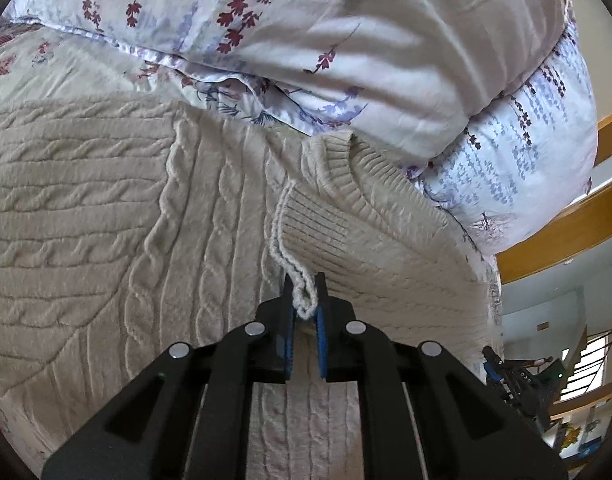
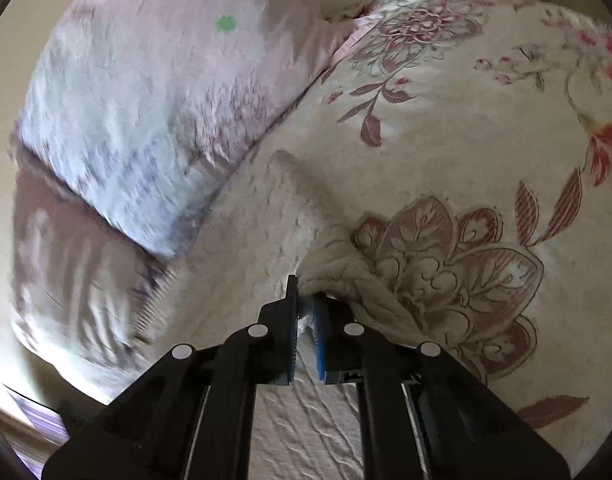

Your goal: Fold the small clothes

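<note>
A cream cable-knit sweater (image 1: 106, 216) lies spread on the bed and fills the left wrist view. My left gripper (image 1: 305, 300) is shut on the ribbed edge of a folded-over part of the sweater (image 1: 326, 224), a fold of knit pinched between its blue pads. In the right wrist view my right gripper (image 2: 306, 304) is shut on another bunched edge of the same sweater (image 2: 290, 216), which rises in a ridge ahead of the fingers. The right view is blurred.
A floral duvet (image 1: 346, 40) is piled behind the sweater, and it shows at the left of the right wrist view (image 2: 138, 112). The floral bedsheet (image 2: 466, 120) spreads right. A wooden bed frame (image 1: 566, 216) and room lie at far right.
</note>
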The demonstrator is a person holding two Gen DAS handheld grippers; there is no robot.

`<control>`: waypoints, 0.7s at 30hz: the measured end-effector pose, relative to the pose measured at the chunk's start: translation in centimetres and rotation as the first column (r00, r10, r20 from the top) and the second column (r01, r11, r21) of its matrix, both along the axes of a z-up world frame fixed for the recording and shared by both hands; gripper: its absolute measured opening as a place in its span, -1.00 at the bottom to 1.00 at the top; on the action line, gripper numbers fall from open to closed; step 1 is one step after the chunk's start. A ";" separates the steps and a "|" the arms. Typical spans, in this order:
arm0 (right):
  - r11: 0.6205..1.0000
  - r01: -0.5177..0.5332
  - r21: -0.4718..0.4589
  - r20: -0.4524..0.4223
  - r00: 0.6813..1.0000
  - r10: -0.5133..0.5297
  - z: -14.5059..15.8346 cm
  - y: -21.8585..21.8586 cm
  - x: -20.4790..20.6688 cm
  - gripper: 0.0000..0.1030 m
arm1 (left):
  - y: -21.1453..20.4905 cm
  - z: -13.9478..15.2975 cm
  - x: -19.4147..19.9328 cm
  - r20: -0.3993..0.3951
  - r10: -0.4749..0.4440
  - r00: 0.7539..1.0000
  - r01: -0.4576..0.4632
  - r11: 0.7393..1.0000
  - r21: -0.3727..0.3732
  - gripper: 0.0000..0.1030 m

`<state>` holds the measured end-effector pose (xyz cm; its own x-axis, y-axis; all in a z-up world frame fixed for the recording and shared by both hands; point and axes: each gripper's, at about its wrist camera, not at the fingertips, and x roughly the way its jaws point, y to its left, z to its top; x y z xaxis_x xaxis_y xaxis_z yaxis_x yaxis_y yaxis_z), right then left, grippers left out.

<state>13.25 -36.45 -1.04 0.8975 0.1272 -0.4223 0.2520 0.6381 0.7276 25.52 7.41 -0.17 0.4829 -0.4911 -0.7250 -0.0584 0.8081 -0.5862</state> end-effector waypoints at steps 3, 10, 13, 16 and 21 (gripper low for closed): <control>1.000 -0.001 -0.027 -0.032 0.999 0.000 -0.1 0.6 -0.2 -0.75 | 0.6 0.7 -1.0 0.015 0.008 1.000 -0.008 1.000 0.006 -0.53; 0.987 -0.050 -0.152 0.045 0.997 0.057 1.2 3.2 -2.7 0.13 | 7.5 3.5 -7.2 0.123 0.054 0.991 -0.047 0.997 -0.059 0.37; 0.971 -0.127 -0.205 0.078 0.986 0.146 1.3 5.2 -2.7 0.15 | 12.5 4.0 -10.7 0.156 0.168 0.973 -0.164 0.986 -0.037 0.37; 0.945 -0.216 -0.244 0.102 0.964 0.246 1.1 7.1 -2.1 0.15 | 17.3 3.6 -13.3 0.145 0.285 0.948 -0.283 0.959 -0.031 0.34; 0.909 -0.318 -0.270 0.105 0.928 0.356 0.5 9.5 -1.3 0.16 | 23.0 1.8 -14.9 0.066 0.450 0.891 -0.445 0.892 -0.081 0.23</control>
